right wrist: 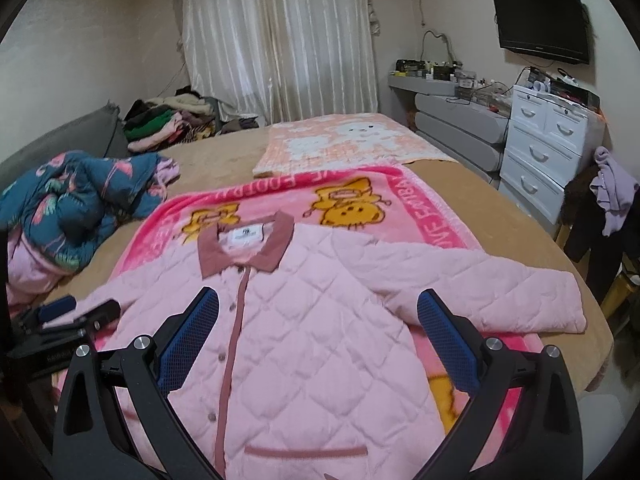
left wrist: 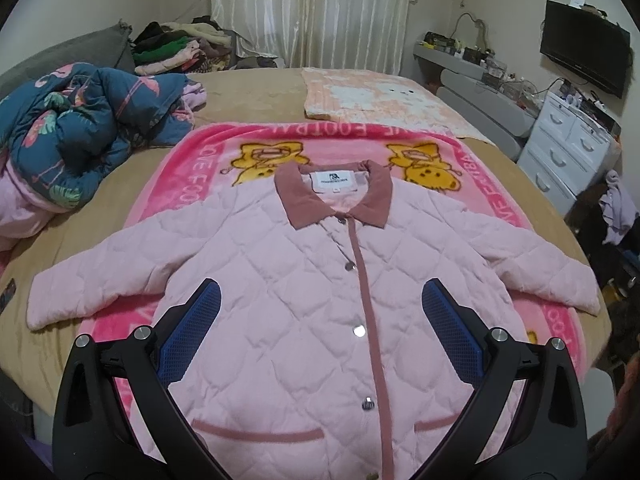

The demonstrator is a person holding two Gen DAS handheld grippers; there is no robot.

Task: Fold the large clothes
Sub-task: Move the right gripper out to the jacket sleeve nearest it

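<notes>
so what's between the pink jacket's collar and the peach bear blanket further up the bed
The pink cartoon blanket under the pink jacket fills most of it, then a thin strip of tan bedsheet before the peach blanket. Both wrist views show it.

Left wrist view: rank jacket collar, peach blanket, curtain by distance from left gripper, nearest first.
1. Jacket collar, just ahead of the left gripper, centre.
2. Peach blanket, farther up the bed, slightly right.
3. Curtain, on the far wall behind the bed.

jacket (left wrist: pixel 304 304) on blanket (left wrist: pixel 192 176), on bed (left wrist: pixel 256 92)
</notes>
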